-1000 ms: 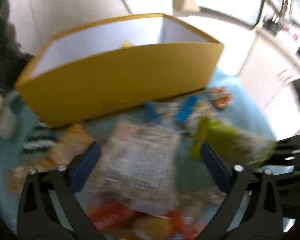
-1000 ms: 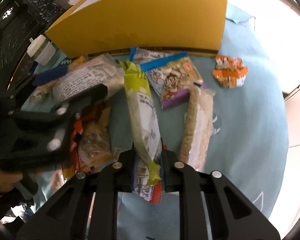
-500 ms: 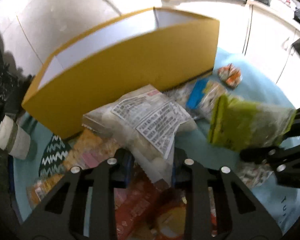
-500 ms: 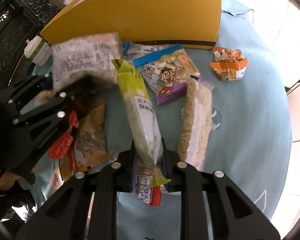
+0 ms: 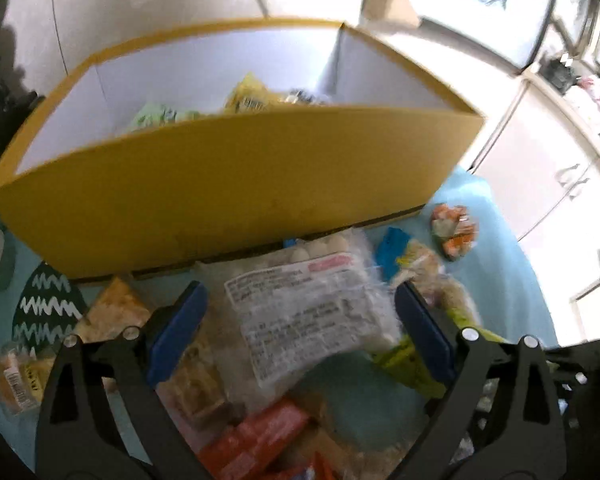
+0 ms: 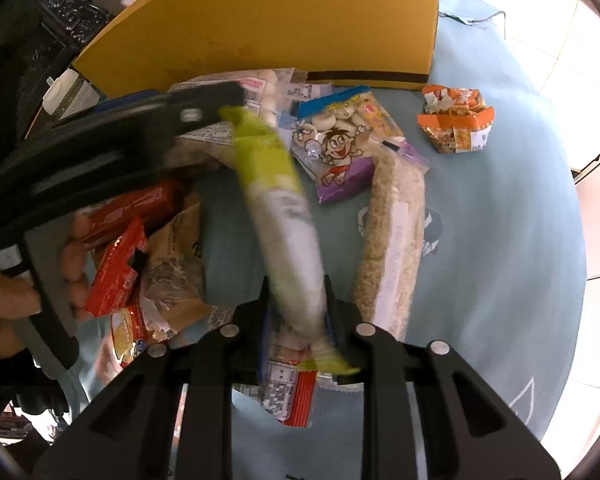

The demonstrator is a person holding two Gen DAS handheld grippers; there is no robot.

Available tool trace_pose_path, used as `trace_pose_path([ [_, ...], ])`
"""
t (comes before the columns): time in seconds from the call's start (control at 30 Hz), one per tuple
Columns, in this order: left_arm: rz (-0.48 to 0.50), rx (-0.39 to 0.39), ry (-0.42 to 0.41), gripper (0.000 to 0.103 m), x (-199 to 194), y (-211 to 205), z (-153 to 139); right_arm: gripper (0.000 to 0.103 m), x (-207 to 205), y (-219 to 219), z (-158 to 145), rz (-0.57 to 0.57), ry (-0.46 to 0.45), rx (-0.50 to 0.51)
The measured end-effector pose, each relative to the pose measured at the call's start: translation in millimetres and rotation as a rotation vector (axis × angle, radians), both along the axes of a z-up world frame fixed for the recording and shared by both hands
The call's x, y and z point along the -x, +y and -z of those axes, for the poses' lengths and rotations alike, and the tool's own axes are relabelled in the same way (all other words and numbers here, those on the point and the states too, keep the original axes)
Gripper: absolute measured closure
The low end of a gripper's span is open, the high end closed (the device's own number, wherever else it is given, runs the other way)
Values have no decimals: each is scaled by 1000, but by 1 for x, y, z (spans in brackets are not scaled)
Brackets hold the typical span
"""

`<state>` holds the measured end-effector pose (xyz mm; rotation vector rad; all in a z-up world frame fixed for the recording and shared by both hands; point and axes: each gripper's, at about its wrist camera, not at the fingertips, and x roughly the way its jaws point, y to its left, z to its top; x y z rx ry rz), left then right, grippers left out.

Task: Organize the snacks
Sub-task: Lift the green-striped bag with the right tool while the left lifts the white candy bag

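Left tongs (image 5: pixel 300 328) have just been opening wide, straddling the clear crinkly plastic bag of white sweets (image 5: pixel 312 312) lying just before the yellow cardboard box (image 5: pixel 236 184). Right tongs (image 6: pixel 296 320) are pinching a long green-and-white packet (image 6: pixel 280 200) near its tail. Both look light, soft and slippery; grip at the seams.

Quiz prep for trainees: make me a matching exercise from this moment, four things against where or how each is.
Things:
1. green packet
2. clear bag
3. orange pack
4. yellow box

Places:
A. lying alone on the cloth near the box's corner
B. clamped in the right claw
C. standing behind the snacks, some packets inside
D. lying between the open left claw's fingers, not gripped

Pairs: 1-B, 2-D, 3-A, 4-C
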<state>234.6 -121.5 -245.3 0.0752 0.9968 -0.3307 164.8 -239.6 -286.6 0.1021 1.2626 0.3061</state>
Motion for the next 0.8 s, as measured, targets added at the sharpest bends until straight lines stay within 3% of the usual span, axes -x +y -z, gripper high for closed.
trace_pose_path([
  [0.07,-37,-46,52,3,-16,-3,15,80,1,6,0,-10,0,13],
  [0.23,-14,-112,65,2,-22,-17,20,77,1,11,3,-23,5,4],
  [0.4,80,-87,40,35,-19,-25,15,71,0,6,6,-6,9,-35],
  [0.5,72,-61,29,47,-13,-24,15,72,-1,7,5,-9,6,-28],
  [0.6,59,-12,25,55,-2,-13,14,72,4,1,5,4,-10,-27],
  [0.8,43,71,-1,63,22,16,0,77,10,-10,-2,21,-47,-86],
])
